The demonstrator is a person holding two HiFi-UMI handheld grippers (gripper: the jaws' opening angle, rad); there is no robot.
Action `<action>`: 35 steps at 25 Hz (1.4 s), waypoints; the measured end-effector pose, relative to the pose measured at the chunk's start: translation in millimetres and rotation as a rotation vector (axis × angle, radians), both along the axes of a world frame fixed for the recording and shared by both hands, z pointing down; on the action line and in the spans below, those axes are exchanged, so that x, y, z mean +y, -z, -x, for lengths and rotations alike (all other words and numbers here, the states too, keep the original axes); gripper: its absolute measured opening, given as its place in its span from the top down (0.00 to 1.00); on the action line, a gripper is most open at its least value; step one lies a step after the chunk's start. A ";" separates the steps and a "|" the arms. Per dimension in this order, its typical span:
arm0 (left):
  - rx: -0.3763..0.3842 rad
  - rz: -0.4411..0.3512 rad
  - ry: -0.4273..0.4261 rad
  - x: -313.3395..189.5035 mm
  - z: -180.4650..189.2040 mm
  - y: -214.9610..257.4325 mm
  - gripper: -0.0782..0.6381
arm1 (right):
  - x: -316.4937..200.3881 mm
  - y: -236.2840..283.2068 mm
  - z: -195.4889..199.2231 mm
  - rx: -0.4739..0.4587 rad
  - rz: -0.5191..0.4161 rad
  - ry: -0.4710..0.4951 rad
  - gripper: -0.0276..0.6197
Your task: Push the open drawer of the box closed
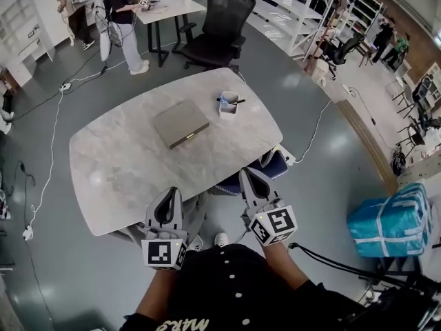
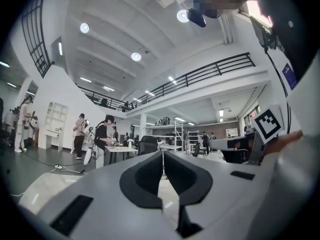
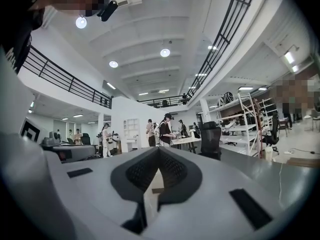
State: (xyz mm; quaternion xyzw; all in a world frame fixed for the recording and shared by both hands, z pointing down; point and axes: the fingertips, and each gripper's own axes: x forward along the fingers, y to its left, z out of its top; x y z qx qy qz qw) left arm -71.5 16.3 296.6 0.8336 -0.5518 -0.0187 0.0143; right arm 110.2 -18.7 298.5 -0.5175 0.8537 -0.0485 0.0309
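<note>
Hovering closed by table: L tool, R tool.

We see a pale, stone-patterned counter with rounded corners. Near its middle a flat grey box lies at an angle to the edges. Beyond it, toward the far right and apart from the box, stands a small white cup with a dark stick across its top.

Flat grey box lies on the table, drawer apparently almost shut.
</note>
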 end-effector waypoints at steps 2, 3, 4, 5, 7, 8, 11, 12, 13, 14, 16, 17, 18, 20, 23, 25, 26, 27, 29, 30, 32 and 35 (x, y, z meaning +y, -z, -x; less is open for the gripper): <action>-0.001 -0.001 0.006 0.3 0.5 -0.2 0.87 | 0.0 1.6 -0.1 0.003 -0.002 0.001 0.96; -0.002 -0.001 0.009 0.0 0.8 0.0 0.87 | -0.1 2.2 -0.2 0.005 -0.003 0.003 0.96; -0.003 -0.001 0.011 -0.5 1.1 0.2 0.87 | -0.4 2.7 -0.1 0.006 -0.004 0.006 0.96; -0.004 -0.002 0.013 -0.9 1.5 0.2 0.87 | -0.6 3.1 0.3 0.005 -0.006 0.009 0.96; -0.006 -0.003 0.014 -0.8 2.2 0.0 0.87 | -0.3 3.0 1.5 0.004 -0.005 0.013 0.96; -0.006 -0.003 0.013 -0.8 2.1 0.1 0.87 | -0.3 2.7 2.0 0.005 -0.004 0.015 0.96; -0.005 0.000 0.013 -2.5 2.4 0.3 0.87 | -1.8 1.3 4.1 0.008 0.008 0.021 0.96; -0.006 0.002 0.014 -3.2 2.7 0.1 0.87 | -2.6 0.6 5.0 0.009 0.012 0.024 0.96; -0.009 0.002 0.015 -3.7 2.9 -0.1 0.87 | -3.4 -0.6 6.0 0.010 0.016 0.027 0.96; -0.014 0.002 0.016 -4.0 2.9 -0.4 0.87 | -4.2 -2.0 6.6 0.010 0.020 0.030 0.96; -0.021 0.000 0.017 -4.2 3.0 -1.1 0.87 | -5.3 -3.6 6.6 0.004 0.025 0.029 0.96; -0.022 -0.001 0.017 -4.1 3.1 -1.1 0.87 | -5.4 -3.3 6.5 0.001 0.024 0.028 0.96; -0.023 -0.002 0.016 -3.9 3.2 -0.9 0.87 | -5.2 -2.5 6.8 0.000 0.023 0.027 0.96; -0.023 -0.002 0.013 -3.6 3.6 -0.5 0.87 | -4.9 -1.5 8.4 0.001 0.021 0.029 0.96; -0.025 -0.004 0.008 -3.9 3.7 -1.7 0.87 | -5.9 -3.5 11.1 0.005 0.022 0.034 0.96; -0.024 -0.006 0.007 -4.7 3.1 -1.8 0.87 | -7.2 -4.5 12.1 0.005 0.023 0.035 0.96; -0.023 -0.006 0.007 -5.2 2.9 -1.7 0.87 | -7.9 -4.6 12.5 0.006 0.024 0.036 0.96; -0.023 -0.005 0.007 -5.6 2.9 -1.8 0.87 | -8.5 -4.5 12.9 0.007 0.025 0.037 0.96; -0.025 -0.003 0.006 -6.2 3.6 -2.6 0.87 | -9.1 -4.5 13.8 0.007 0.025 0.037 0.96; -0.025 -0.002 0.006 -6.5 4.1 -3.0 0.87 | -9.2 -4.6 14.4 0.008 0.024 0.038 0.96; -0.025 -0.001 0.005 -7.1 5.3 -3.0 0.87 | -9.4 -4.5 16.4 0.011 0.021 0.044 0.96; -0.024 0.000 0.004 -8.2 7.2 -2.6 0.87 | -9.9 -3.6 20.3 0.014 0.016 0.051 0.96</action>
